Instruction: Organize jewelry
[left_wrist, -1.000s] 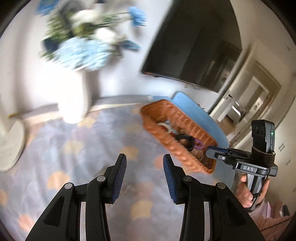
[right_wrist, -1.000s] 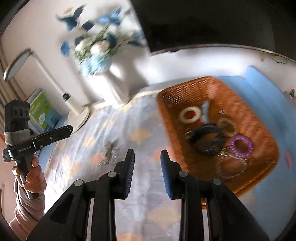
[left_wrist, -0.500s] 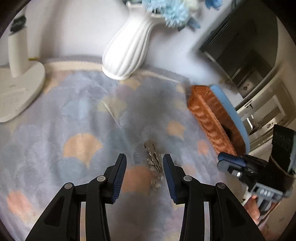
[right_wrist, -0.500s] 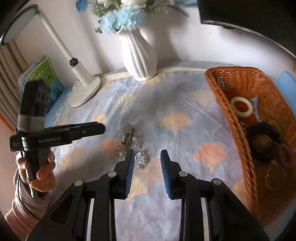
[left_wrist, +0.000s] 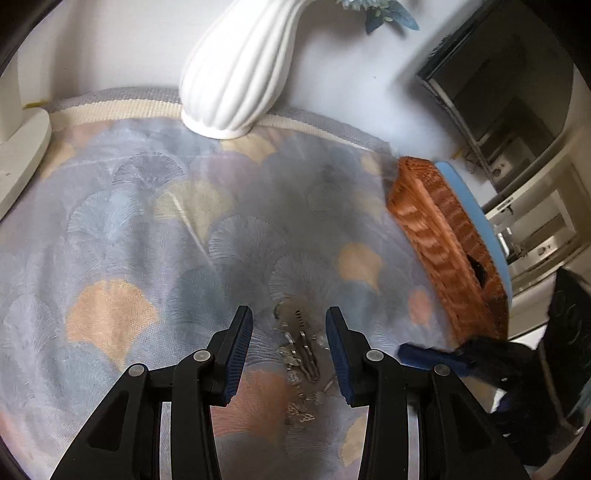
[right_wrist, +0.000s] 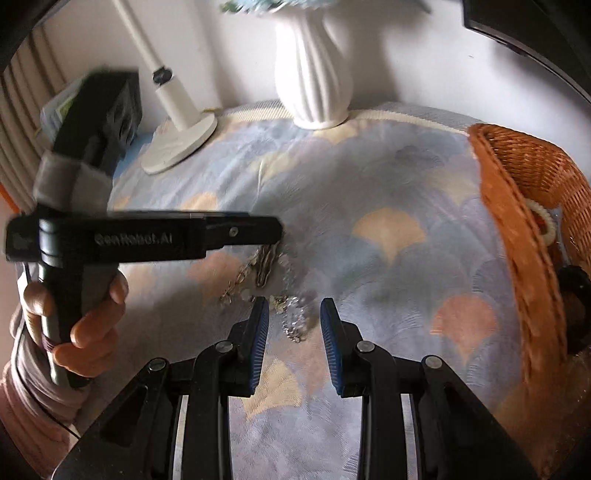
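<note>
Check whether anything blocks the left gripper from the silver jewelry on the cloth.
Nothing visible does. The left gripper is open with the silver jewelry showing between its fingers on bare cloth. The right gripper is close beside it, also open.

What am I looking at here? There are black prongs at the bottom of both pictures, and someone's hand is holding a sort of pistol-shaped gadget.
There is no robot: a person holds a hand-held gripper in each hand, and each carries a wide-angle camera looking along its two fingers. One picture is from the left gripper, the other from the right gripper; each view also catches the other tool. Both stand open and hold nothing, poised over a tangle of silvery jewelry lying on a patterned cloth. A wicker basket with more pieces sits at the side. A white vase and a lamp base stand behind.
</note>
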